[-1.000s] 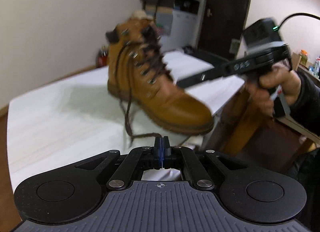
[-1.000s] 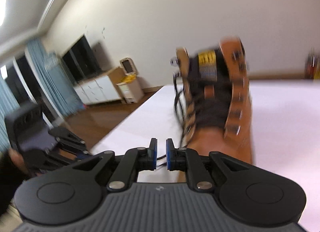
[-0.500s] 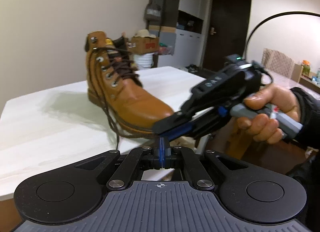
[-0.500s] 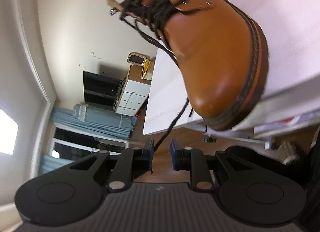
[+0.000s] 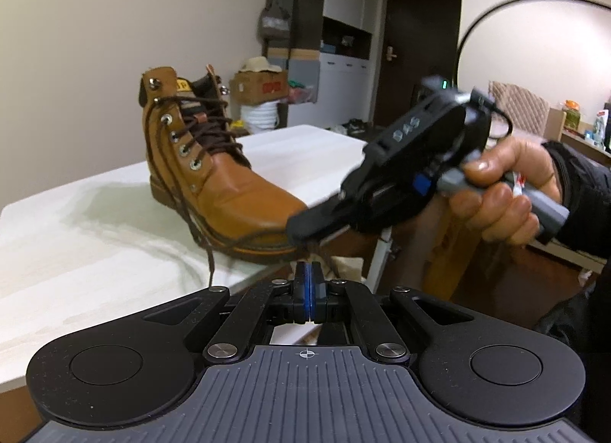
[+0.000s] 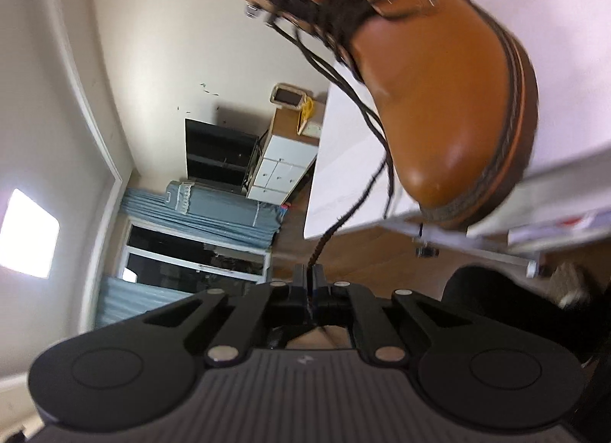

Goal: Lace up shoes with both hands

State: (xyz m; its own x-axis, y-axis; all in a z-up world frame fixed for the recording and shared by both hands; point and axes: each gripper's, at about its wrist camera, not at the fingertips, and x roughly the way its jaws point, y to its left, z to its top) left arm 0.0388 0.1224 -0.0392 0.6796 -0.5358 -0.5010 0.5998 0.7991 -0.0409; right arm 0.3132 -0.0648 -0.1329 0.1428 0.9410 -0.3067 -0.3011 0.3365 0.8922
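A tan leather boot with dark brown laces stands at the corner of the white table, toe toward me. My left gripper sits just off the table edge below the toe, jaws shut, with a dark lace end showing right above its pads. A hand holds my right gripper rolled on its side, its tips at the boot's toe. In the right wrist view the boot fills the upper right, and one lace runs down from the eyelets into my right gripper, shut on it. A second lace hangs beside it.
The table edge and its white metal leg lie close under both grippers. A wooden chair stands behind the right hand. A cardboard box, cupboards and a dark door are at the back.
The boot went from tilted and blurred to standing still. My right gripper rolled onto its side, sank in front of the toe, and its jaws closed on the lace that hung between them.
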